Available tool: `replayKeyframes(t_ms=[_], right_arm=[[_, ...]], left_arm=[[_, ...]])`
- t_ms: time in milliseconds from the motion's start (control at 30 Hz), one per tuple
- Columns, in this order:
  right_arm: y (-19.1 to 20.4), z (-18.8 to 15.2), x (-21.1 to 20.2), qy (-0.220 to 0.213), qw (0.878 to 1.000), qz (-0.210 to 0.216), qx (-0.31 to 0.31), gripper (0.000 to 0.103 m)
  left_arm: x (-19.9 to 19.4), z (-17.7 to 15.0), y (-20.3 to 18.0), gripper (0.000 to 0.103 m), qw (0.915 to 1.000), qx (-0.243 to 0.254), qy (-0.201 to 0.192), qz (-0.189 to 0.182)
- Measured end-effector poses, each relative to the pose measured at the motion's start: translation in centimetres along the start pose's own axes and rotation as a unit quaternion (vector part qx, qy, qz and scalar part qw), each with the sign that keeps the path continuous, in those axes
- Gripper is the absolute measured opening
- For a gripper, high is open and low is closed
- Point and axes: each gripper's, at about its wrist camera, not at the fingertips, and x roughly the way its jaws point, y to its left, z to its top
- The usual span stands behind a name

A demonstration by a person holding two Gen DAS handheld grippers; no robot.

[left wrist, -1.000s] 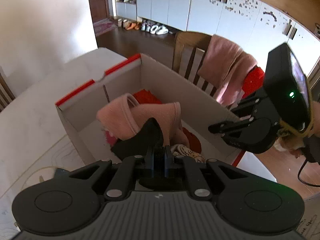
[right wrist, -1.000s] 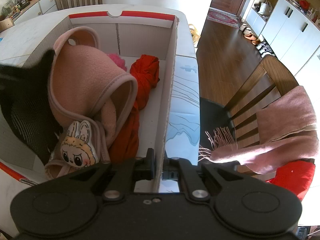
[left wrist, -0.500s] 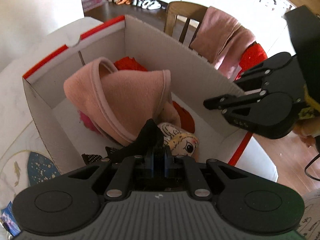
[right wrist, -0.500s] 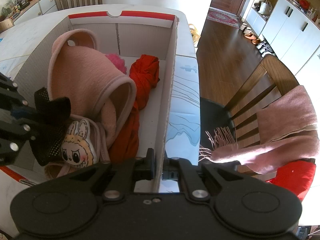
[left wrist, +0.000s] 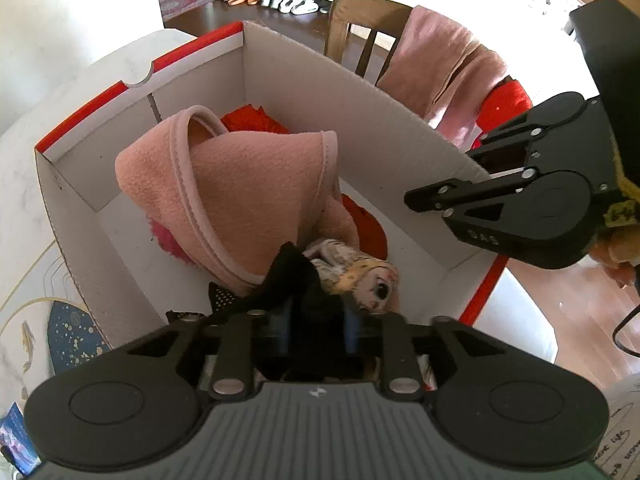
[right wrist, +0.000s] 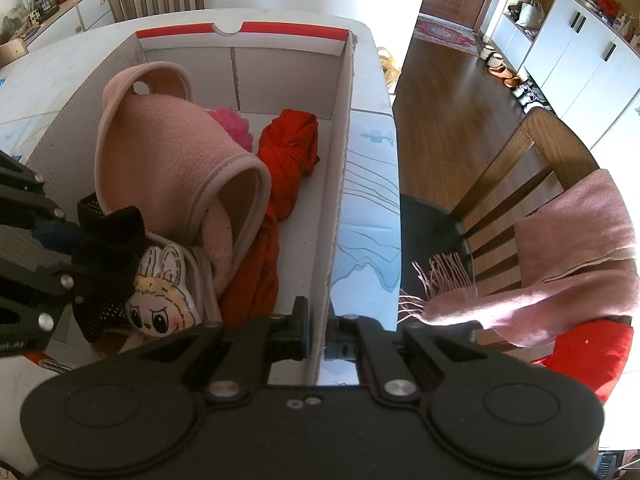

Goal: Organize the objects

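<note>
A white cardboard box [left wrist: 360,120] with a red rim stands on the table. It holds a pink fleece garment [left wrist: 248,184], a red cloth [right wrist: 288,152] and a bunny-faced plush [right wrist: 160,304]. My left gripper [left wrist: 318,328] points down into the near corner of the box and its jaws are opening. A black mesh cloth [left wrist: 292,276] lies loosely between the blue pads and rests against the plush. My right gripper [right wrist: 320,340] is shut on the box's side wall [right wrist: 344,160], one finger inside and one outside.
A wooden chair [right wrist: 532,152] beside the box carries a pink fringed scarf [right wrist: 560,248] and a red cushion [right wrist: 584,352]. The white marbled table [left wrist: 24,200] has a blue mat [left wrist: 68,332] by the box. Behind are wood floor and white cabinets.
My left gripper sank into the box with the black cloth, then its jaws parted around the cloth. The right gripper stayed clamped on the wall.
</note>
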Motion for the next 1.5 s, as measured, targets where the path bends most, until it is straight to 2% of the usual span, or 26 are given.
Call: replayKeyframes(t_ms=[33, 100, 433, 700, 1033, 1233, 1500], right_arm=[[0.1, 0.0, 0.0, 0.000, 1.000, 0.000, 0.000, 0.005], [0.0, 0.0, 0.0, 0.000, 1.000, 0.000, 0.000, 0.005], [0.0, 0.0, 0.0, 0.000, 1.000, 0.000, 0.000, 0.005], [-0.1, 0.0, 0.0, 0.000, 1.000, 0.000, 0.000, 0.005], [0.0, 0.0, 0.0, 0.001, 1.000, 0.000, 0.000, 0.005], [0.0, 0.0, 0.0, 0.001, 1.000, 0.001, 0.000, 0.005], [0.0, 0.0, 0.0, 0.002, 1.000, 0.000, -0.002, 0.006]], left_arm=[[-0.2, -0.1, 0.0, 0.054, 1.0000, 0.000, -0.004, -0.003], [-0.8, -0.2, -0.3, 0.068, 0.9999, 0.003, -0.016, -0.002], [-4.0, -0.9, -0.3, 0.069, 0.9986, -0.003, -0.048, -0.020], [-7.3, -1.0, -0.1, 0.069, 0.9955, -0.013, -0.091, -0.023], [-10.9, -2.4, 0.1, 0.080, 0.9896, -0.036, -0.139, -0.008], [-12.1, -4.2, 1.7, 0.081, 0.9857, -0.072, -0.152, 0.007], [-12.2, -7.9, 5.7, 0.091, 0.9737, -0.165, -0.151, 0.043]])
